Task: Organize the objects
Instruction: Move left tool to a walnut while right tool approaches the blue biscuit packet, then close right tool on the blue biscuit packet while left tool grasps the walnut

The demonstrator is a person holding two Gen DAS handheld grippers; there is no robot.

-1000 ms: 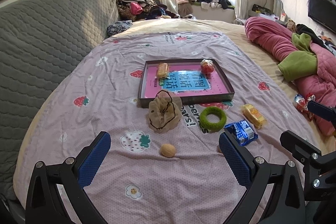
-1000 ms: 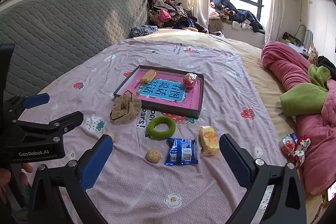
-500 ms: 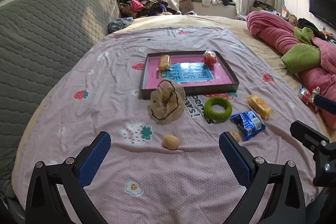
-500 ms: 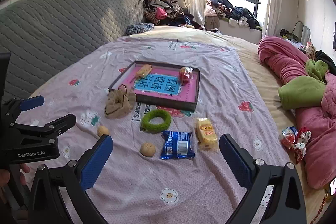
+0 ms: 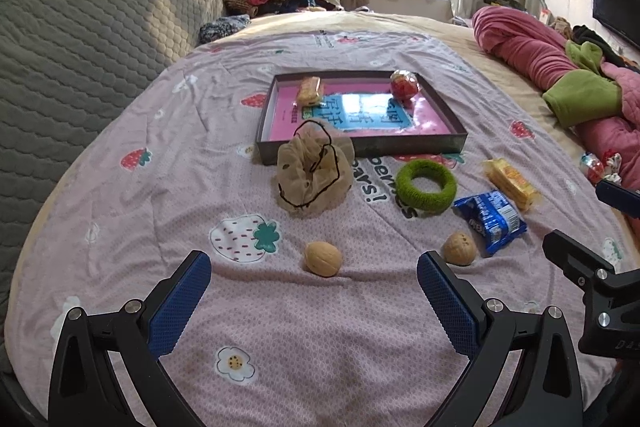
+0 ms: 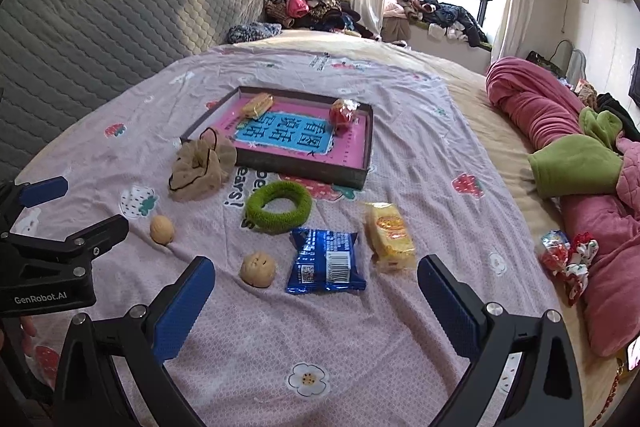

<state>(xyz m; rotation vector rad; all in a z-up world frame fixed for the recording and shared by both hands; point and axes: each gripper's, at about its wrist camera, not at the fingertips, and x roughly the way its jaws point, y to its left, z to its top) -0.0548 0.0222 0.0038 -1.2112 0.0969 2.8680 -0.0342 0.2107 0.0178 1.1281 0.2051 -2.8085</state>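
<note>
Pink strawberry-print sheet (image 5: 120, 211) carries everything, and the dark tray (image 5: 360, 147) with the pink book inside serves as the landmark. Both grippers hang above the near end of the sheet, well short of the tray, jaws spread wide and holding nothing.

Nearest the tray's left front corner, touching its wall, slumps the beige scrunchie (image 5: 314, 173) with a black hair tie looped over it. Toward the camera from that, well clear of the tray, a smooth walnut (image 5: 323, 259) lies just ahead of the left gripper (image 5: 314, 291), roughly on the line between its blue pads (image 5: 180, 303). Off the tray's front wall sits the green ring (image 5: 426, 186), close but not touching (its hole shows the sheet). A second walnut (image 6: 258, 269), the wrinkled one, lies nearer still, just ahead of the right gripper (image 6: 316, 297) and left of its centre line. Touching distance to its right is the blue packet (image 6: 326, 261), barcode up, squarely between the right gripper's fingers. Beside that, toward the tray's right front corner but apart from it, rests the yellow cake (image 6: 390, 235) in clear wrap.

Inside the tray: a similar yellow snack (image 6: 258, 105) at the far left, a red sweet (image 6: 342, 114) at the far right.

Right of the tray, well apart, a pink quilt (image 6: 560, 131) lies bunched, with red wrappers (image 6: 564, 255) at its foot.

Nothing lies between either gripper and the nearest walnut or packet.
</note>
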